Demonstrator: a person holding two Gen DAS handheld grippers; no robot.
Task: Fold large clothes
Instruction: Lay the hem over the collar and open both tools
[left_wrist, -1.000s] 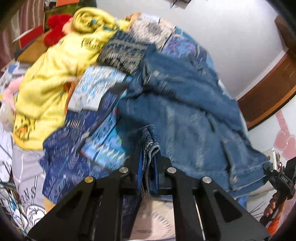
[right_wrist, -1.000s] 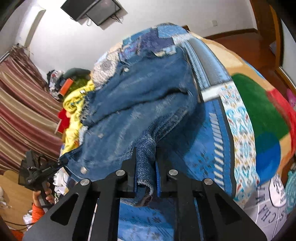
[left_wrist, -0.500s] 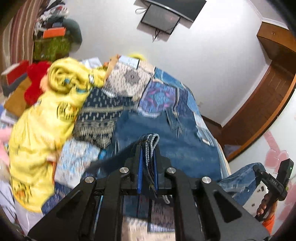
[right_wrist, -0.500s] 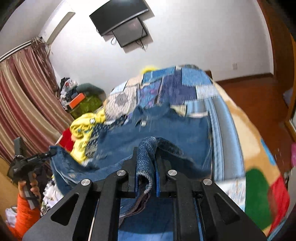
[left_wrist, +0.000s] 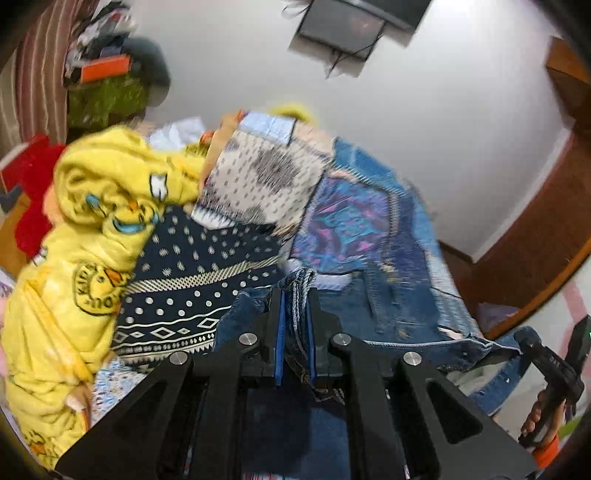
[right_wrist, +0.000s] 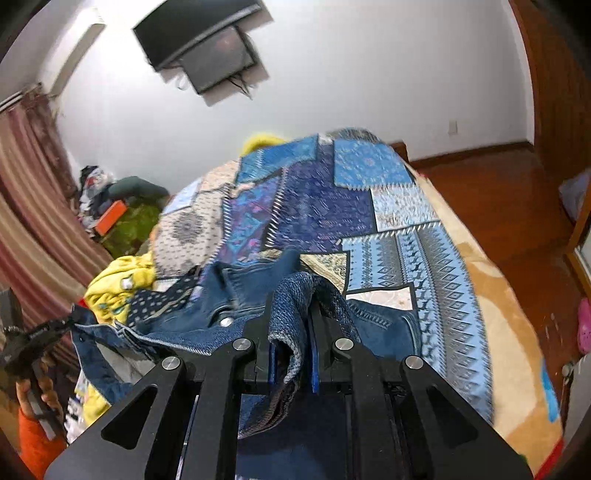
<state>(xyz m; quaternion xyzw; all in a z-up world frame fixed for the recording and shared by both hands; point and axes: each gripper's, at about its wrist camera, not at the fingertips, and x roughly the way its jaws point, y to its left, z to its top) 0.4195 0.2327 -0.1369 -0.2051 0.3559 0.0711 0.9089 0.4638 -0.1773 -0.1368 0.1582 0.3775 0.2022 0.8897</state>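
A blue denim jacket (left_wrist: 399, 317) is held up over the bed between my two grippers. My left gripper (left_wrist: 294, 295) is shut on a bunched denim edge. My right gripper (right_wrist: 291, 299) is shut on another edge of the jacket (right_wrist: 207, 314), which hangs in a span toward the left. In the left wrist view my right gripper (left_wrist: 554, 373) shows at the right with denim stretched to it. In the right wrist view my left gripper (right_wrist: 26, 339) shows at the far left.
The bed carries a blue patchwork quilt (right_wrist: 332, 206). A yellow duck-print garment (left_wrist: 74, 266) lies on the bed's left side, by a red item (left_wrist: 33, 206). A TV (right_wrist: 203, 44) hangs on the white wall. Wooden floor (right_wrist: 517, 206) lies to the right.
Both grippers have lifted the jacket off the bed and tilted up. The denim that lay spread over the quilt a second ago now hangs between them; more wall and TV show.
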